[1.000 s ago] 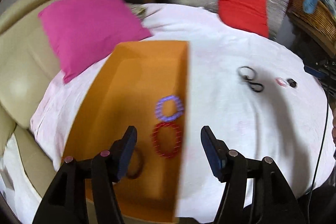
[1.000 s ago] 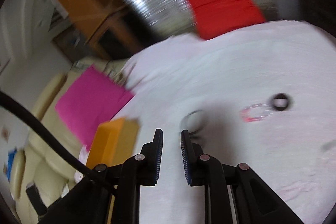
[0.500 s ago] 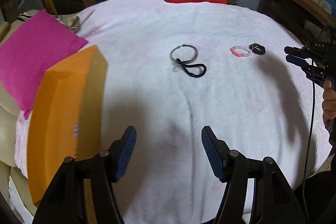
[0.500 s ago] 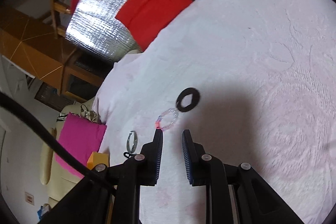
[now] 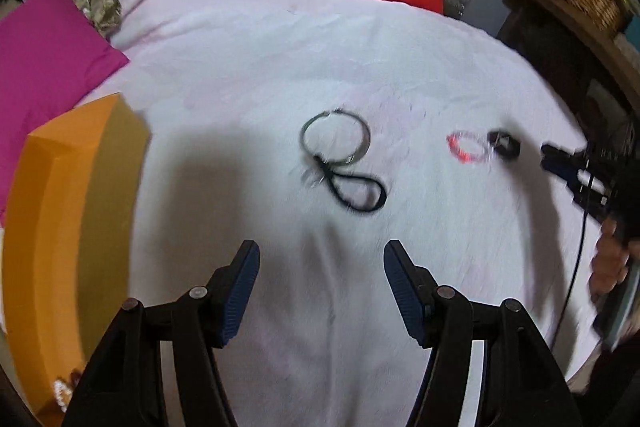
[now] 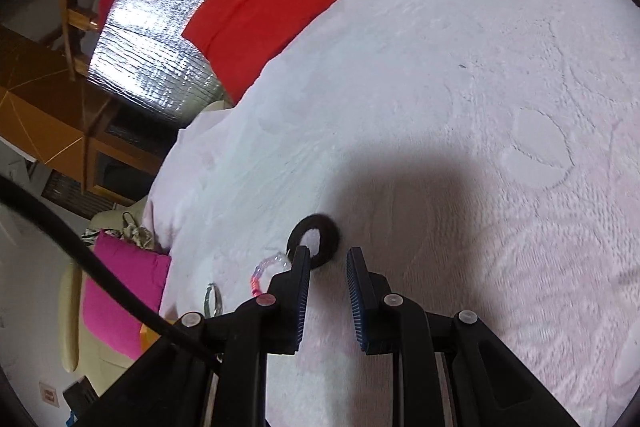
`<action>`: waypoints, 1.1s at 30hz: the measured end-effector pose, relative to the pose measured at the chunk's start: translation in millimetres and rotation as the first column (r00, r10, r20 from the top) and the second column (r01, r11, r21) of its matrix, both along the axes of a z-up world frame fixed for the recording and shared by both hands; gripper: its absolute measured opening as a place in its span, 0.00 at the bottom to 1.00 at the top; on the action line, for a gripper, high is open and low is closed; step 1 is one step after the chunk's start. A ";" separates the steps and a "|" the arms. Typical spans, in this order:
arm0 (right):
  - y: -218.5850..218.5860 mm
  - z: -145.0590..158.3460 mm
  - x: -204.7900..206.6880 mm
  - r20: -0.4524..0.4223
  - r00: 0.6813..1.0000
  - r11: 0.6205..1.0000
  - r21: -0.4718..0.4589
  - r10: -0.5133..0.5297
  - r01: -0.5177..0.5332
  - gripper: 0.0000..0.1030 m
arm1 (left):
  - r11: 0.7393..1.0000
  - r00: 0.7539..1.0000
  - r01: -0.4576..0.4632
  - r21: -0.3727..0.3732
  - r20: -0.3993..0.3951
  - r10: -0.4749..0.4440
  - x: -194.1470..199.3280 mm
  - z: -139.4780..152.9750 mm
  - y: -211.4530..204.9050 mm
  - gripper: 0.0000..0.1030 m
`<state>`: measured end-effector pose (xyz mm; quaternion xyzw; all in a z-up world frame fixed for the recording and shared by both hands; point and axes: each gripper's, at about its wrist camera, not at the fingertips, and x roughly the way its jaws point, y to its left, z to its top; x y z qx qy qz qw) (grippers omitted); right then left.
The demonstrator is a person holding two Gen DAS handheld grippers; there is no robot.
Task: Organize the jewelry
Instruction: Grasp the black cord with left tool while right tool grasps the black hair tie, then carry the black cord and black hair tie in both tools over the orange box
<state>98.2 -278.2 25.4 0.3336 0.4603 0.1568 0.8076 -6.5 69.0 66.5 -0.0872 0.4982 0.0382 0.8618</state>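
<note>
A white bedspread [image 5: 280, 75] is seen from two hand-held tongs. The left gripper [image 5: 322, 287] is held wide open and empty; at its 12 o'clock lie a metal bangle [image 5: 335, 139] and a black loop [image 5: 356, 191], touching. The right gripper [image 6: 328, 291] is parted narrowly, holding nothing. A black ring [image 6: 320, 235] lies just beyond its left finger, beside a beaded bracelet [image 6: 266, 271]. An orange box [image 5: 68, 227] sits at 9 o'clock.

Bare white bedspread [image 5: 248, 99] across mid-frame, orange box [image 5: 76, 211] walling the left edge, pink cushion [image 5: 44, 47] upper left, bangles clustered centre-right
</note>
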 end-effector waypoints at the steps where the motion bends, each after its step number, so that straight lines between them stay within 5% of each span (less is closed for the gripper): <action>1: 0.5 0.2 1.9 0.004 1.000 1.000 -0.005 -0.003 0.003 0.21 | 1.000 1.000 -0.001 -0.017 -0.001 0.001 6.2 -1.4 0.3 0.63; 12: 5.8 -1.8 18.6 0.021 1.000 0.999 -0.046 0.008 -0.007 0.21 | 0.996 0.998 -0.052 -0.075 0.019 0.053 55.1 -24.2 16.1 0.63; 14: 6.3 -2.5 21.7 0.024 1.000 0.999 -0.053 0.003 -0.002 0.25 | 0.996 0.998 -0.046 -0.079 0.025 0.049 58.4 -27.8 17.8 0.57; 16: 8.7 -2.6 24.6 0.029 1.000 0.998 -0.066 0.002 0.000 0.31 | 0.996 0.999 -0.023 -0.087 0.021 0.025 60.4 -30.9 17.5 0.31; 19: 16.5 -3.5 29.8 0.027 0.999 0.995 -0.102 0.016 -0.013 0.31 | 0.995 1.000 0.008 -0.096 0.023 -0.006 61.4 -34.6 14.0 0.20; 24: 40.1 -6.8 32.4 0.037 0.997 0.965 -0.258 0.060 -0.049 0.30 | 0.994 0.998 0.056 -0.094 0.037 -0.053 60.8 -38.5 8.9 0.09; 28: 63.8 -3.4 26.2 0.076 0.991 0.886 -0.458 0.114 -0.067 0.12 | 0.993 0.997 0.071 -0.094 0.049 -0.066 53.7 -38.4 7.6 0.08; 33: 57.3 7.1 19.3 0.080 0.991 0.892 -0.448 0.109 -0.062 0.08 | 0.990 0.993 0.100 -0.100 0.076 -0.093 32.0 -29.9 0.9 0.08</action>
